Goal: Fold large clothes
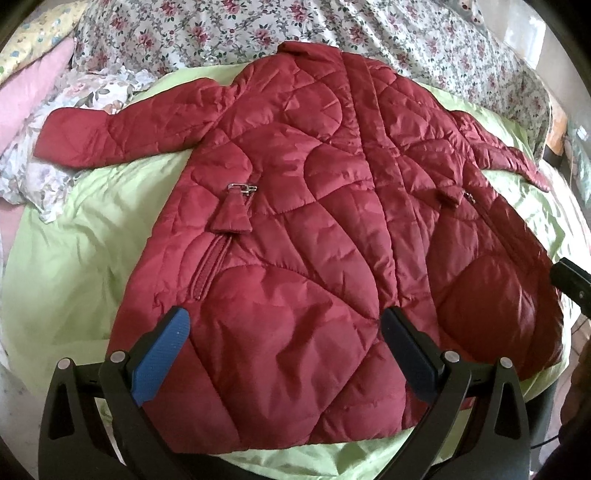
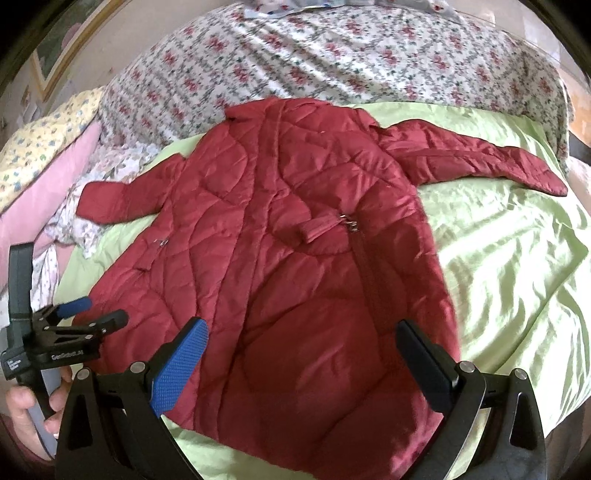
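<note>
A dark red quilted coat [image 1: 314, 206] lies flat, front up, on a light green sheet [image 1: 74, 266], collar far, hem near me, both sleeves spread out sideways. It also shows in the right wrist view [image 2: 295, 258]. My left gripper [image 1: 284, 332] is open and empty, hovering over the hem's left part. My right gripper [image 2: 301, 343] is open and empty, over the hem's right part. The left gripper also appears at the left edge of the right wrist view [image 2: 96, 314], held in a hand, its jaws apart.
A floral quilt [image 1: 295, 29] covers the far side of the bed. Pink and yellow pillows [image 1: 33, 74] and a crumpled floral cloth [image 1: 44, 166] lie at the left, under the left sleeve end. The green sheet [image 2: 517, 258] extends right of the coat.
</note>
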Available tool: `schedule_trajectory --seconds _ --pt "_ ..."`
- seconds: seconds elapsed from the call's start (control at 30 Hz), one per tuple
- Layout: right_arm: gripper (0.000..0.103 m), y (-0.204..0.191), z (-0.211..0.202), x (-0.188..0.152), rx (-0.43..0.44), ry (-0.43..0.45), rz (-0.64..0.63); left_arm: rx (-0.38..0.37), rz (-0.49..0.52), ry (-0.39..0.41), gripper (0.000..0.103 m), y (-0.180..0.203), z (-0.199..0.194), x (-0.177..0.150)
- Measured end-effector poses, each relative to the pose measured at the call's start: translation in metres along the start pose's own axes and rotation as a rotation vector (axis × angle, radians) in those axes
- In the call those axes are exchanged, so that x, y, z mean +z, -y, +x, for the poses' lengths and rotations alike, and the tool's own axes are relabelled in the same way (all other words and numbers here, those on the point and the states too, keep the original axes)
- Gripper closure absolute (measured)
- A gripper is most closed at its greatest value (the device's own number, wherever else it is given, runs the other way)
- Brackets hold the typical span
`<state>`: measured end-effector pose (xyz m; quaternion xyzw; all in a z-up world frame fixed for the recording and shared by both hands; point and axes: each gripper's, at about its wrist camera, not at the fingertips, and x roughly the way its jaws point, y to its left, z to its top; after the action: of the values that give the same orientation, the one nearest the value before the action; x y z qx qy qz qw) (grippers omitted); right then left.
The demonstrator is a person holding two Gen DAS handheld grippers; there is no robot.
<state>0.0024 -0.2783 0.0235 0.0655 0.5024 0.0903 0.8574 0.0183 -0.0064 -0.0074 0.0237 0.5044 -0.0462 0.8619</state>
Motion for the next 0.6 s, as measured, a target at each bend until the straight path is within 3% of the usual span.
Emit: schedule_trajectory --seconds 0.1,0.3,0.6 --pt "0.001 0.016 -0.002 0.006 -0.006 0.017 0.035 0.028 0.007 0.011 0.000 0.000 0.004 0.004" --pt "0.001 0.055 -0.004 0.019 -0.035 0.053 0.122 -0.008 -0.021 0.015 0.000 -0.004 0.012 0.012" --pt "0.001 0.141 0.002 0.044 -0.096 0.091 0.267 -0.003 -0.028 -0.008 0.000 -0.004 0.029 0.031"
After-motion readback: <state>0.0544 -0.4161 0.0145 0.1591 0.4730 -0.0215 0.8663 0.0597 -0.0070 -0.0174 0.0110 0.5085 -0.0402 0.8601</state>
